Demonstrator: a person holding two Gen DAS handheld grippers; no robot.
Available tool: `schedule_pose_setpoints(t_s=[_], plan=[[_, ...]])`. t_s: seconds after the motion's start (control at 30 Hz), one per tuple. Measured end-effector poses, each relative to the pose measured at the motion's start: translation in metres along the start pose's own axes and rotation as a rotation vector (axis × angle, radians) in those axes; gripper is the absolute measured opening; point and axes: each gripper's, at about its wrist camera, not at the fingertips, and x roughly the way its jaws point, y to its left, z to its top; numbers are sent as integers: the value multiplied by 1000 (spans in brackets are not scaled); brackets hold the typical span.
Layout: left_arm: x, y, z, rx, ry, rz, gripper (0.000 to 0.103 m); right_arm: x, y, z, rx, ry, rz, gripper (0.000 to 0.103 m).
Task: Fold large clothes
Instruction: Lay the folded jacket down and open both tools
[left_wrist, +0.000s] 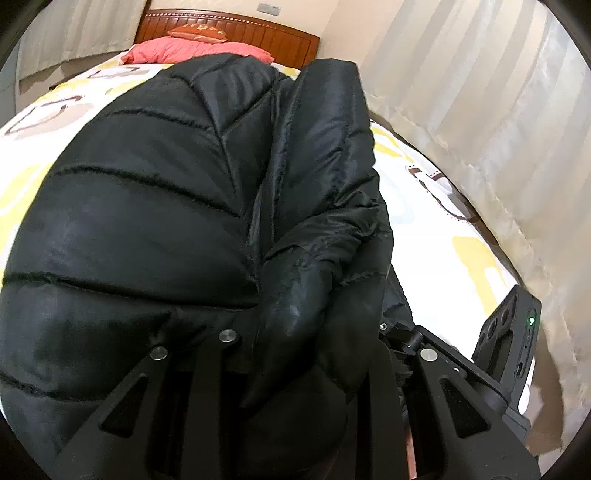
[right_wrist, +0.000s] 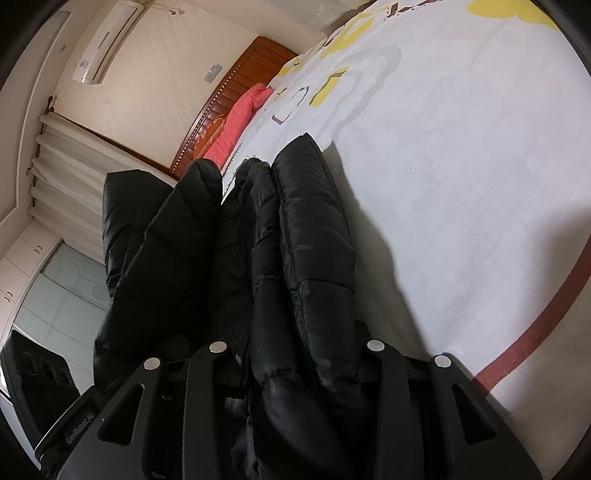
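A large black quilted puffer jacket (left_wrist: 155, 206) lies on a bed with a white, yellow-patterned sheet (left_wrist: 436, 221). In the left wrist view my left gripper (left_wrist: 295, 354) is shut on a bunched fold of the jacket near its bottom edge; padding bulges between the fingers and hides the tips. In the right wrist view the jacket (right_wrist: 310, 229) hangs bunched in folds above the sheet (right_wrist: 461, 184). My right gripper (right_wrist: 299, 369) is shut on a thick fold of it, tips hidden. The right gripper's body also shows in the left wrist view (left_wrist: 509, 347), close beside the left one.
A wooden headboard (left_wrist: 236, 29) and a red pillow (left_wrist: 192, 50) are at the far end of the bed. Pale curtains (left_wrist: 491, 110) hang along the bed's right side. An air conditioner (right_wrist: 107, 40) sits high on the wall. A dark red stripe (right_wrist: 528, 332) crosses the sheet.
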Motion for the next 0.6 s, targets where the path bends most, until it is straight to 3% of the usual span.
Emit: schedule_pose_setpoints(t_s=[0.2,0.27,0.33,0.5,0.6], plan=[[-18,-8,4,22,-8,2,30,-6,13,4,-43,31,-75,45],[-28,-10,7,21,-14,-10,39,-13,19,5,-73,25,-124,54],[-42,-10,9,-2,-30,-59,64,-24,28,6,-115,6,-173,58],[-86,-9,14,-42,-79,-146,69,-47,48,7,-167,-15,-217,58],[-116,14,18,-81,-144,-133,74,-60,64,8,-190,-28,-195,58]])
